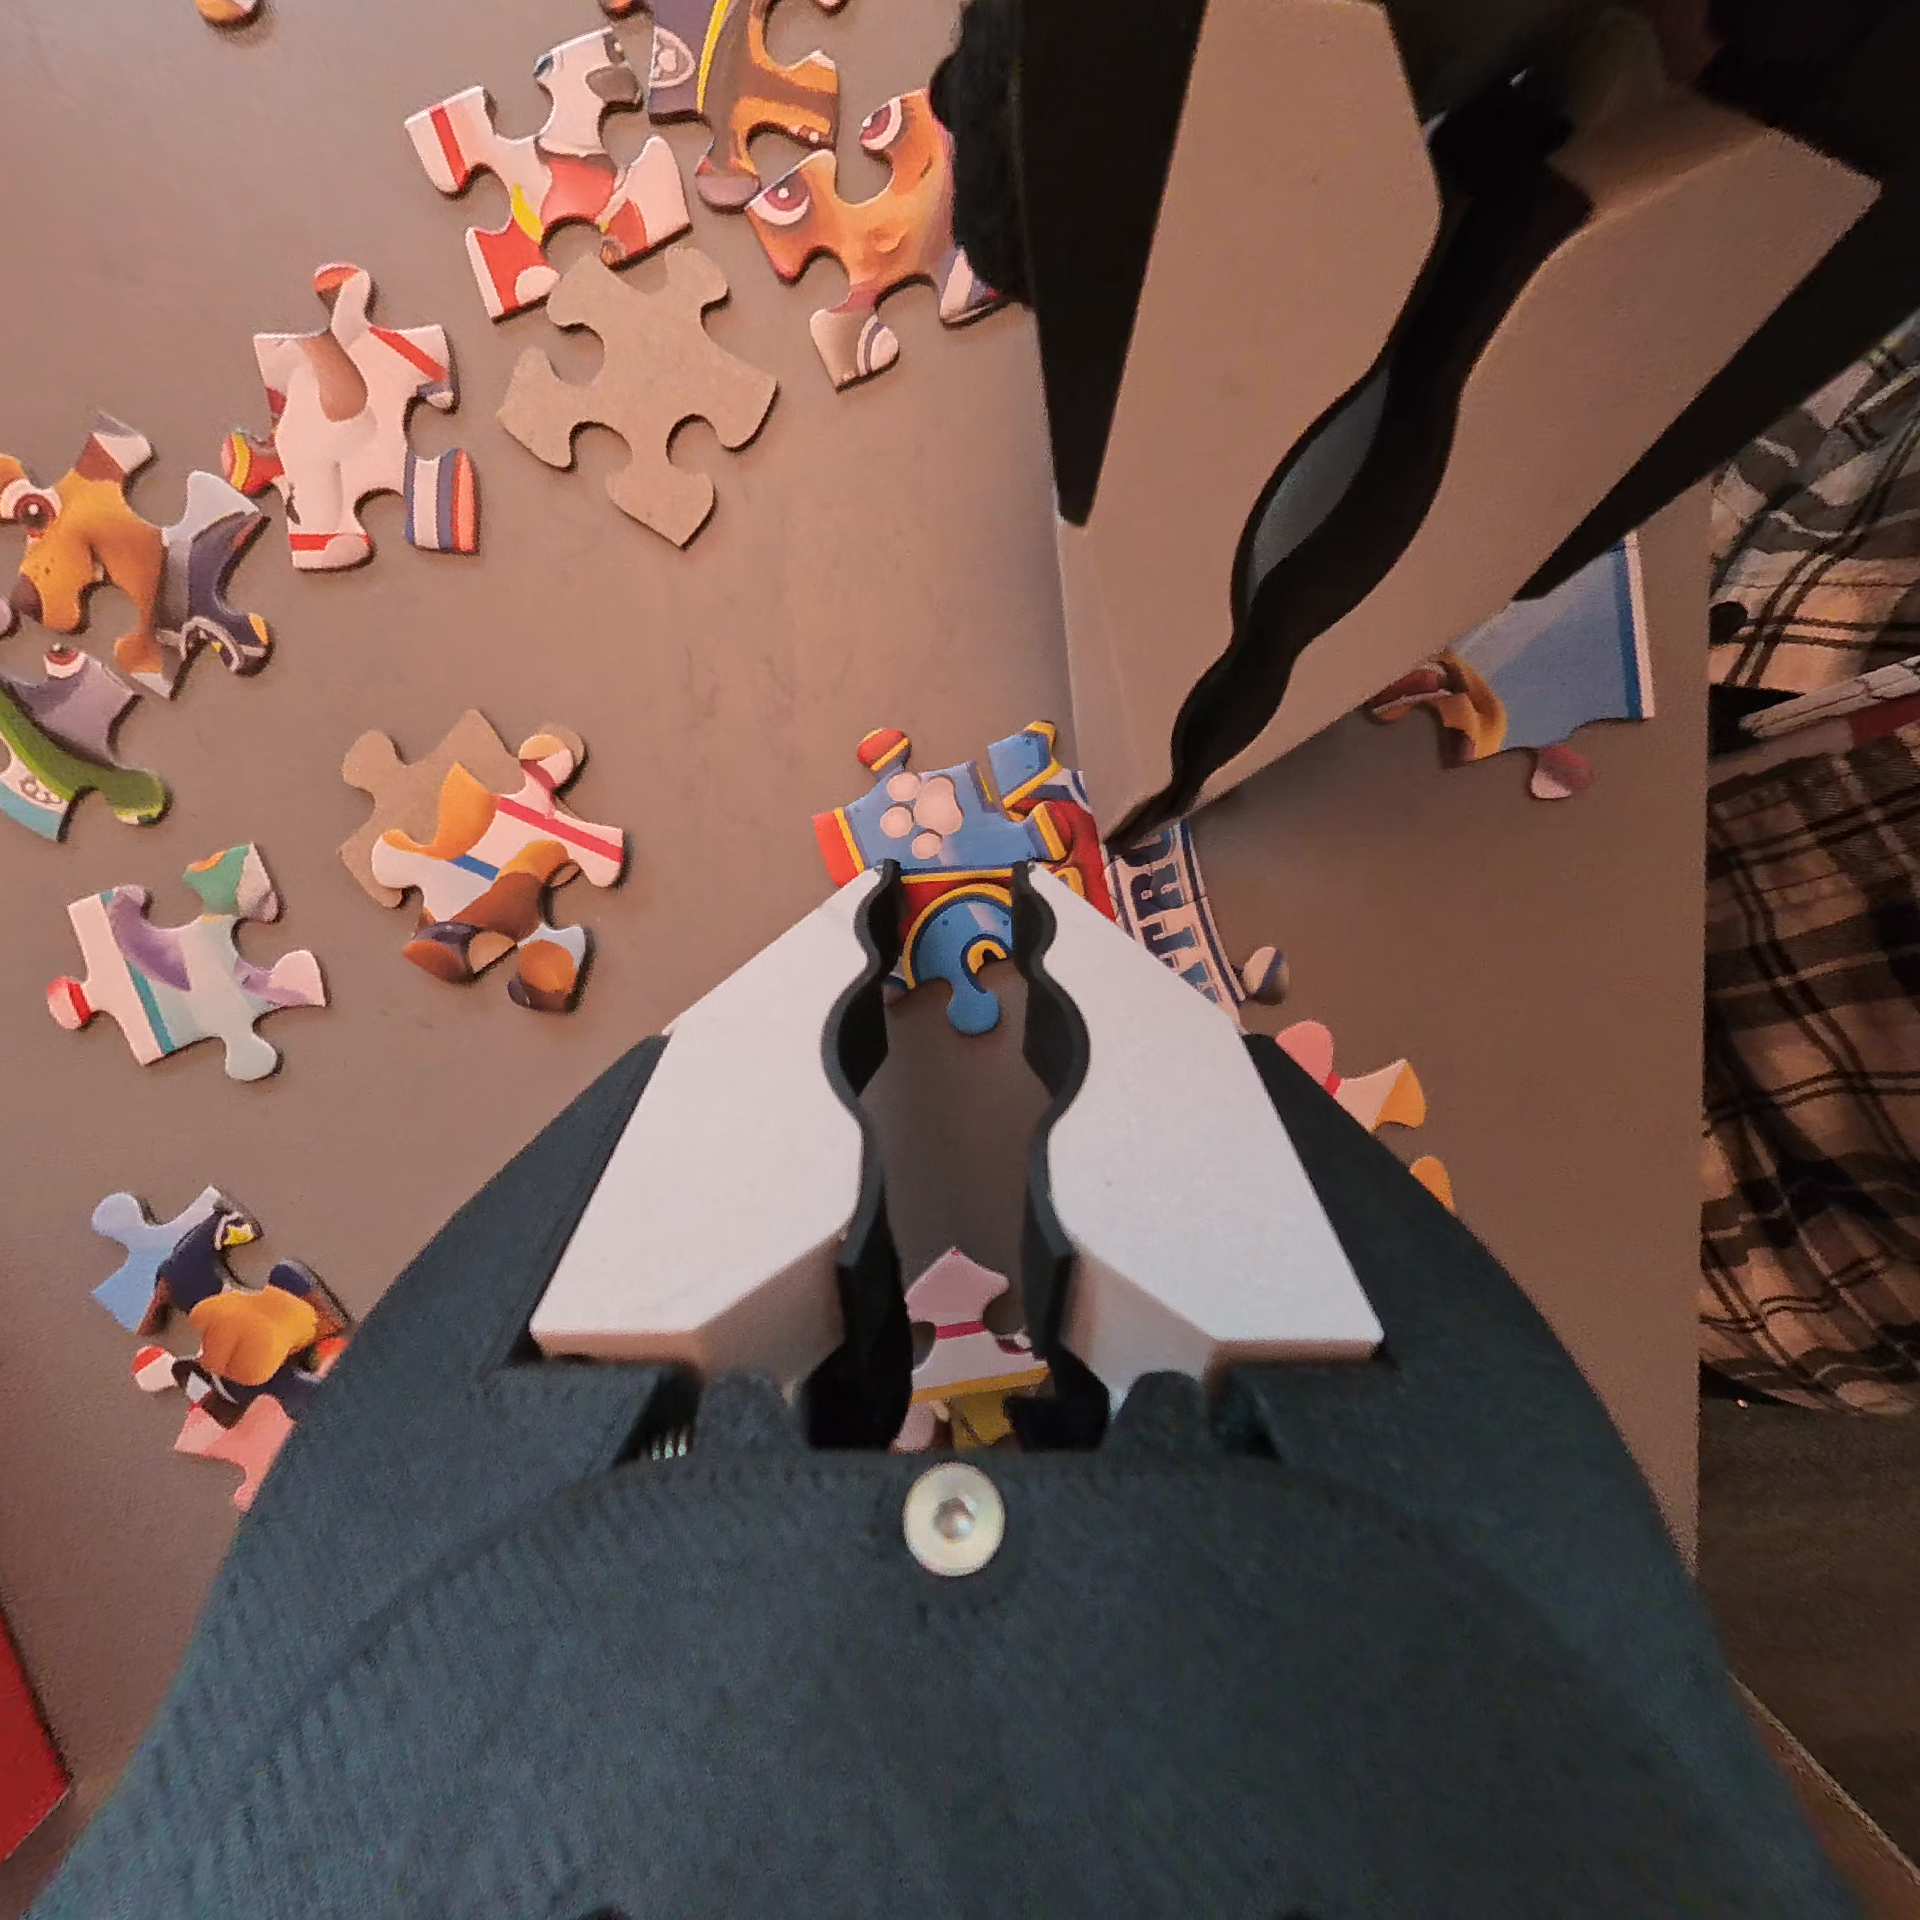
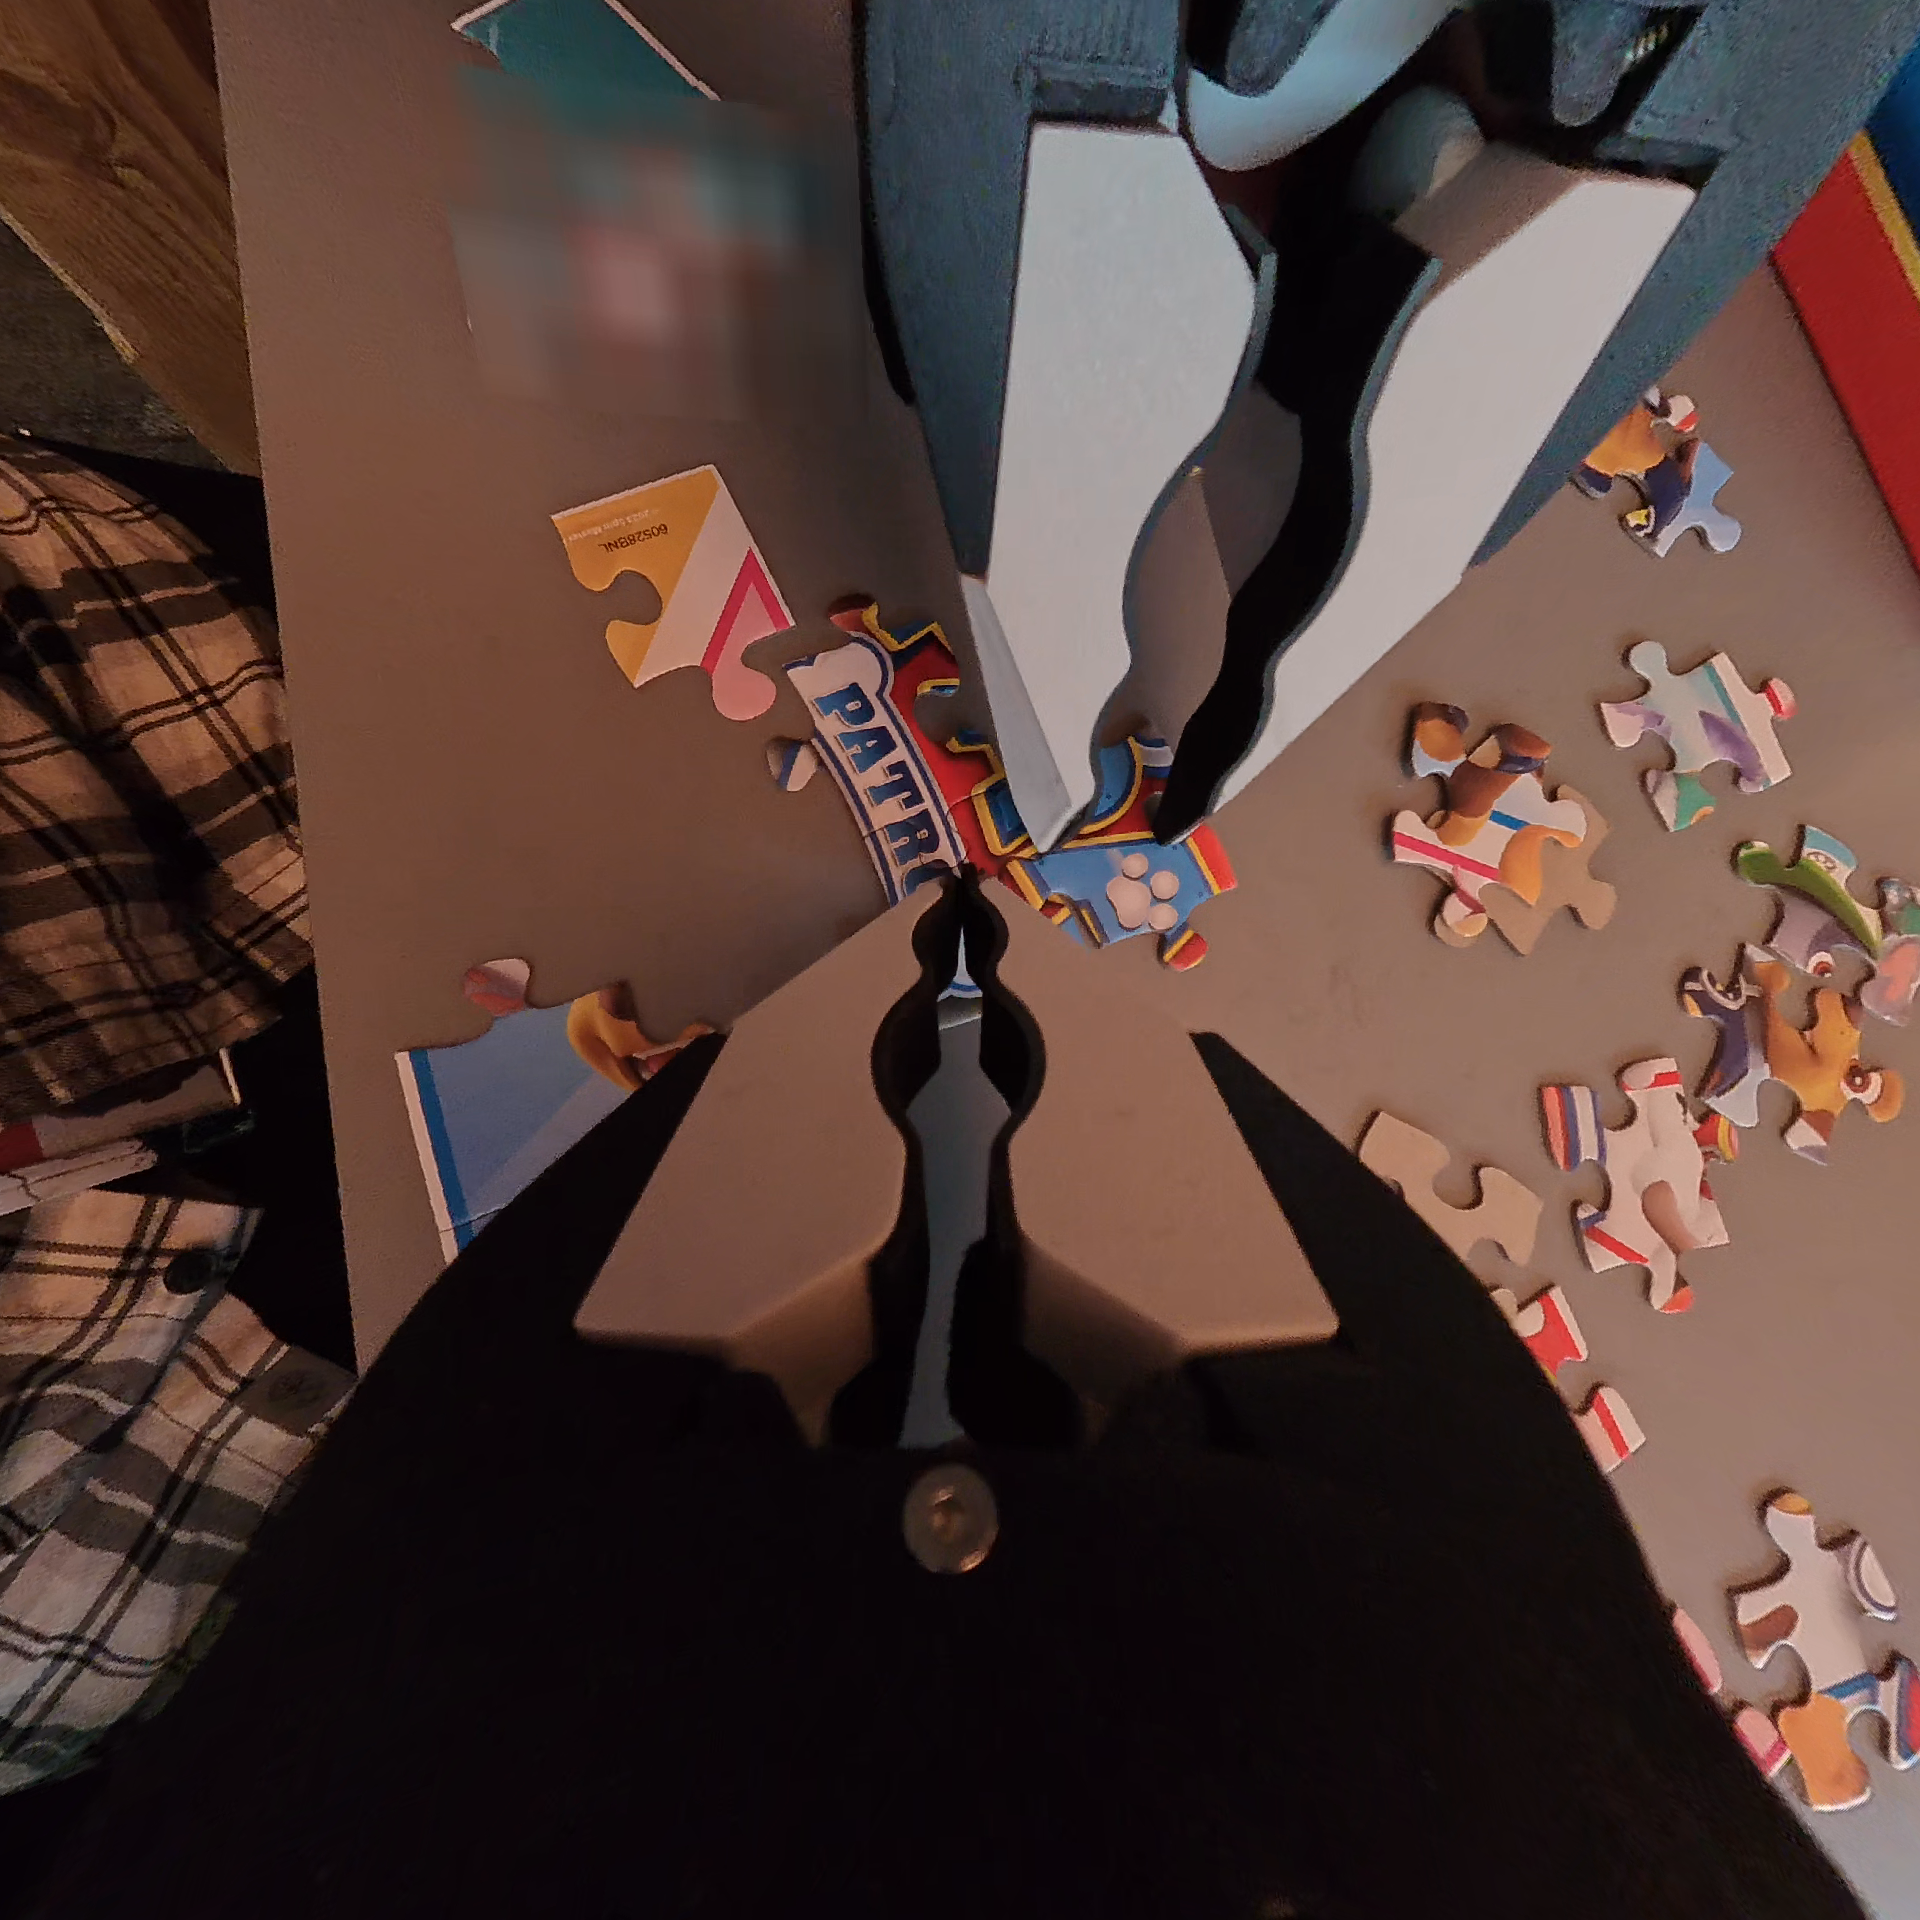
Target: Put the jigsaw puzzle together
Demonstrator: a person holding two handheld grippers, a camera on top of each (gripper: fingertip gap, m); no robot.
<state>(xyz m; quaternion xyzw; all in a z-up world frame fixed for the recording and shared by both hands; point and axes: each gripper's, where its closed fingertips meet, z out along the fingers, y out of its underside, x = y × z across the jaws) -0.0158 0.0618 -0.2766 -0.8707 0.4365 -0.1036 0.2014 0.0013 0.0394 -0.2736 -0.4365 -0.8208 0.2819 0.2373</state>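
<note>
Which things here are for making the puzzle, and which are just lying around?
For the puzzle:
paw-print piece
lettered banner piece
loose pieces
left gripper
right gripper

Just lying about:
plaid cloth
red box

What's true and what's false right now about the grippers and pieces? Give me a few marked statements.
1. The left gripper has its jaws apart. True.
2. The right gripper is wide open. False: its tips meet.
3. One piece lies brown back up. True.
4. The paw piece lies far from both grippers. False: the left gripper's tips are right at it.
</note>
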